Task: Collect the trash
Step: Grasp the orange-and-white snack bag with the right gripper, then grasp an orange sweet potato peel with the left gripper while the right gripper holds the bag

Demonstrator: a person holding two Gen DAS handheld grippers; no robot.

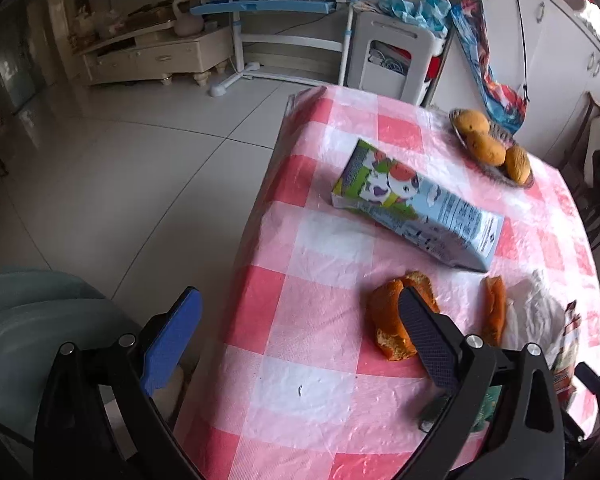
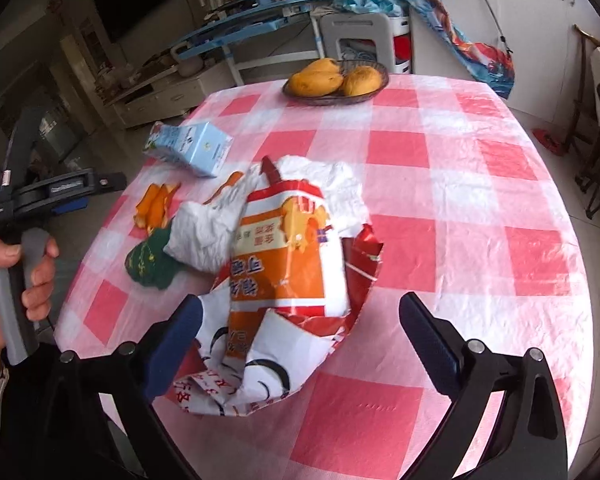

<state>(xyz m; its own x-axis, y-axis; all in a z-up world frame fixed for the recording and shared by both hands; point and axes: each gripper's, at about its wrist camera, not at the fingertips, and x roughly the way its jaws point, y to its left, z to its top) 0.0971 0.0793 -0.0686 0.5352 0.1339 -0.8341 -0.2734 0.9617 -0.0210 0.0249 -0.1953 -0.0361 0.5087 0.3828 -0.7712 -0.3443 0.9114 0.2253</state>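
Two hand-held grippers hang over a round table (image 2: 480, 184) covered in a pink and white checked cloth. The right gripper (image 2: 300, 328) has its jaws spread wide, with a crumpled orange, red and white plastic bag (image 2: 284, 264) lying between them; its left finger (image 2: 176, 344) overlaps the bag's edge, and whether it touches cannot be told. The left gripper (image 1: 300, 332) is also wide open and holds nothing; its right finger (image 1: 428, 340) sits in front of a piece of orange peel (image 1: 388, 320). A milk carton (image 1: 416, 204) lies on its side beyond the peel. Crumpled white paper (image 2: 204, 236) and a dark green wrapper (image 2: 148, 260) lie beside the bag. A dish of yellow fruit (image 2: 332, 78) stands at the far edge.
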